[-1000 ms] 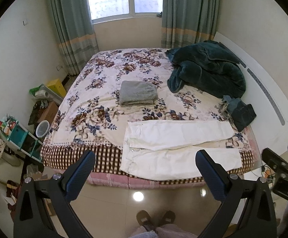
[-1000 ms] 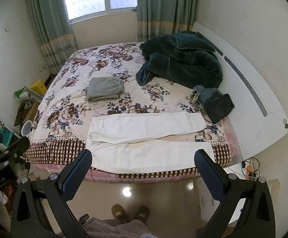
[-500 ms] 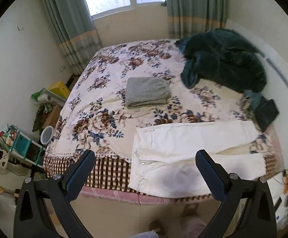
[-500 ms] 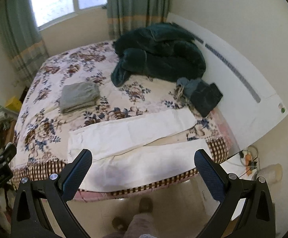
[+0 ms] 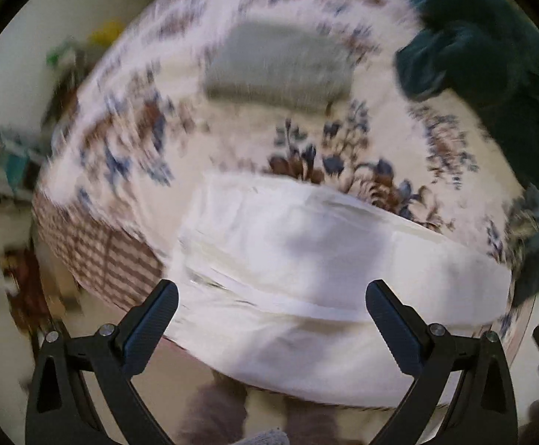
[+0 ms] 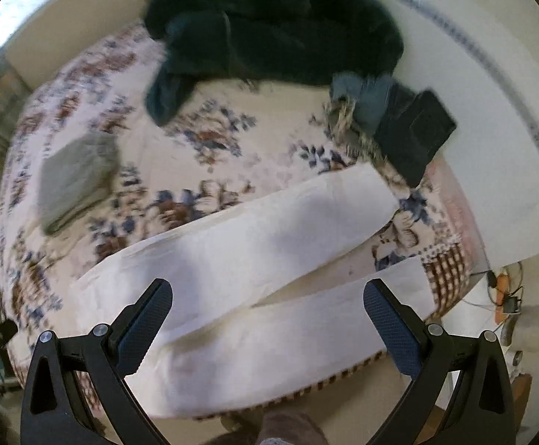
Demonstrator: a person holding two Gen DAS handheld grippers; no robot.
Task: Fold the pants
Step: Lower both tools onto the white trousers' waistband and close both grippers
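White pants (image 5: 306, 270) lie spread flat along the near edge of a floral bed (image 5: 343, 141), waist to the left, two legs running right. In the right wrist view the pants (image 6: 254, 259) show both legs parted towards the right. My left gripper (image 5: 271, 311) is open and empty, above the waist end. My right gripper (image 6: 267, 307) is open and empty, above the legs. Neither touches the cloth. Both views are motion-blurred.
A folded grey garment (image 5: 280, 66) lies mid-bed. A dark green blanket (image 6: 269, 26) is heaped at the far right, with dark jeans (image 6: 410, 129) near the white headboard (image 6: 492, 129). Clutter (image 5: 6, 170) stands on the floor at left. Cables (image 6: 506, 296) lie at right.
Both grippers have moved forward and down towards the bed; the pants now fill much more of each view. Both stay open.
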